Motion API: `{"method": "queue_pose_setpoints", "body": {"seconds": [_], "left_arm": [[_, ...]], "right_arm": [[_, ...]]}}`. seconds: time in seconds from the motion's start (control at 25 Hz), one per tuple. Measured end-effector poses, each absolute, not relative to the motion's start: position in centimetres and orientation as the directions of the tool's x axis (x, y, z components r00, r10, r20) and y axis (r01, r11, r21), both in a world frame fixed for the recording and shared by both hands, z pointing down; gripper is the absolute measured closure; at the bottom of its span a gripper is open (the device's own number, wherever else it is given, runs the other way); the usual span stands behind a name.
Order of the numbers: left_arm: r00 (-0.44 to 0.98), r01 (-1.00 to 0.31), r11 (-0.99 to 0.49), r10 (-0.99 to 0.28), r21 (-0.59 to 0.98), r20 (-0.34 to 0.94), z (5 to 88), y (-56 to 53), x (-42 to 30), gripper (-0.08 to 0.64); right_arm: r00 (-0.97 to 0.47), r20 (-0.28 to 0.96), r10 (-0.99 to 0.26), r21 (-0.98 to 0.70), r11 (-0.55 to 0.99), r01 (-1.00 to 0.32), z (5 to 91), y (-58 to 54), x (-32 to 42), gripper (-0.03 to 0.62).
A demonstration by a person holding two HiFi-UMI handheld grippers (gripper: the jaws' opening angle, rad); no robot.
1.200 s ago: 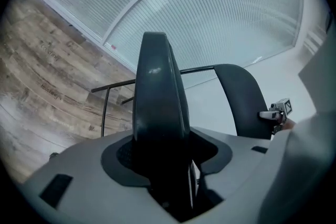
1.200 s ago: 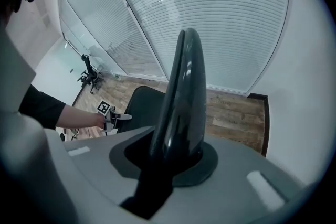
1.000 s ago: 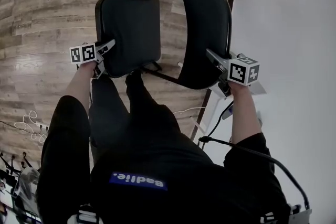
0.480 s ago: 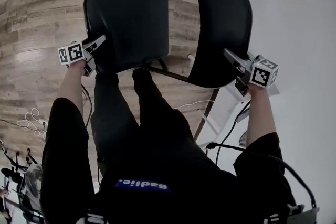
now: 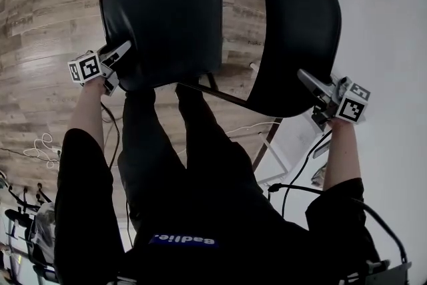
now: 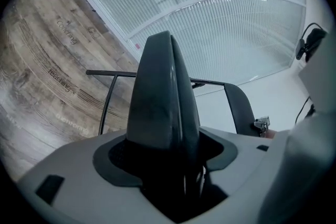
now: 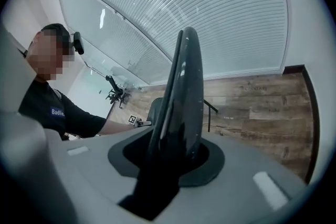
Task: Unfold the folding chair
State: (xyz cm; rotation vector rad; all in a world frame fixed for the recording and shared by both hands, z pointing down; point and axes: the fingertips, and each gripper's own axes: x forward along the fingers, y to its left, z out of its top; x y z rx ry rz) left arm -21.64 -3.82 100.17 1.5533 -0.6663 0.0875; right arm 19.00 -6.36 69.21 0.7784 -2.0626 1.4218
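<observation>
The folding chair [image 5: 200,30] now hangs lower than a second ago above the wood floor [image 5: 47,23], its seat [image 5: 153,10] on the left grasped by the left hand-held gripper [image 5: 123,50], its backrest [image 5: 300,30] on the right by the right hand-held gripper [image 5: 305,78], both sets of jaws having just eased wider

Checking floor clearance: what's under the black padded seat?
Thin black frame tubes and the person's dark trouser legs show below the black padded seat; wood-plank floor surrounds it. The floor directly beneath is covered.
</observation>
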Motion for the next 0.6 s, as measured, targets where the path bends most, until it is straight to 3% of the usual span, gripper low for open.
{"method": "queue_pose_setpoints", "body": {"seconds": [0.24, 0.6], "left_arm": [[0.818, -0.458, 0.056, -0.363, 0.887, 0.446, 102.0, -3.0, -24.0, 0.255], [0.808, -0.478, 0.028, -0.379, 0.878, 0.452, 101.8, -4.0, -23.9, 0.255]], "right_arm": [[-0.576, 0.795, -0.189, -0.512, 0.299, -0.805, 70.1, -5.4, 16.2, 0.523], [-0.565, 0.800, -0.204, -0.504, 0.284, -0.816, 70.1, -5.6, 17.0, 0.526]]}}
